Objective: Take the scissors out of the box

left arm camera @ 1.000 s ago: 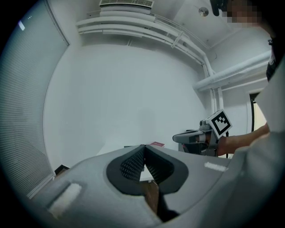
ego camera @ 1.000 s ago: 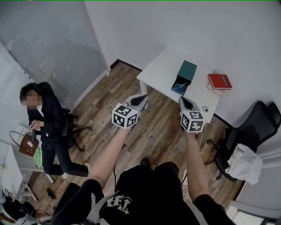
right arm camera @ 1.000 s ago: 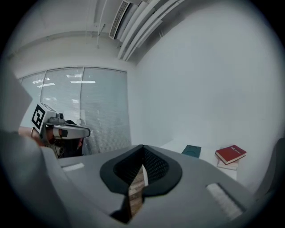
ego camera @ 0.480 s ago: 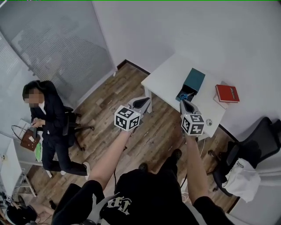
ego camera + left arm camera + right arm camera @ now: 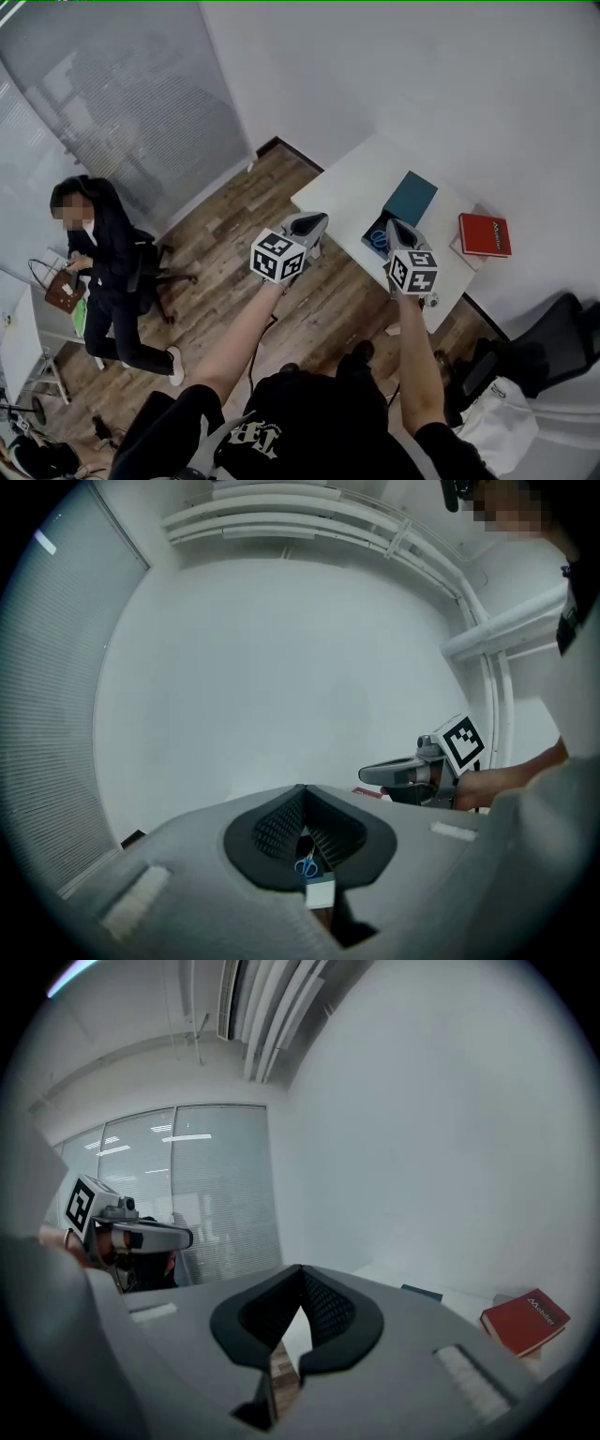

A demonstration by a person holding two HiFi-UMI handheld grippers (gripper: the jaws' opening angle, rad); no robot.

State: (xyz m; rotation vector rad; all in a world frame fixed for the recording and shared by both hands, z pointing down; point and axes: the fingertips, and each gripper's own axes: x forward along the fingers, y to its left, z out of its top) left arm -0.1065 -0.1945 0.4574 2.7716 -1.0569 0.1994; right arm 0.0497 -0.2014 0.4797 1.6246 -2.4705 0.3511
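Left gripper: my left gripper [image 5: 314, 223] has its jaws together with nothing in them. It is held in the air on the near side of the table [image 5: 349, 192], left of the box.

Right gripper: my right gripper [image 5: 397, 231] also has its jaws together and is empty. In the head view its tip lines up with the near end of the box, but I cannot tell how high above it I am.

Scissors: the blue-handled scissors [image 5: 379, 240] lie inside the open teal box [image 5: 413, 199], at its near end. They are not touched yet. My left gripper view shows them through the slot below its jaws.

Box: it stands toward the near right part of the table, with the red book [image 5: 485, 234] just to its right.

Risk, closed jaws: if I go in like this I can only poke the scissors. I judge I must spread one pair of jaws before I dip into the box.

Risk, box shifting: it looks light and nothing steadies it. A jaw catching a wall could drag or tip it toward the table edge.

Risk, poor hold: I expect the handles and blades to be thin and slick. A pinch on one loop could let the scissors swing or drop back.

Risk, crowding: my two grippers are close together, so reaching with both could knock them together.

Bystander: a person [image 5: 98, 253] sits far off to the left, well apart from my reach.
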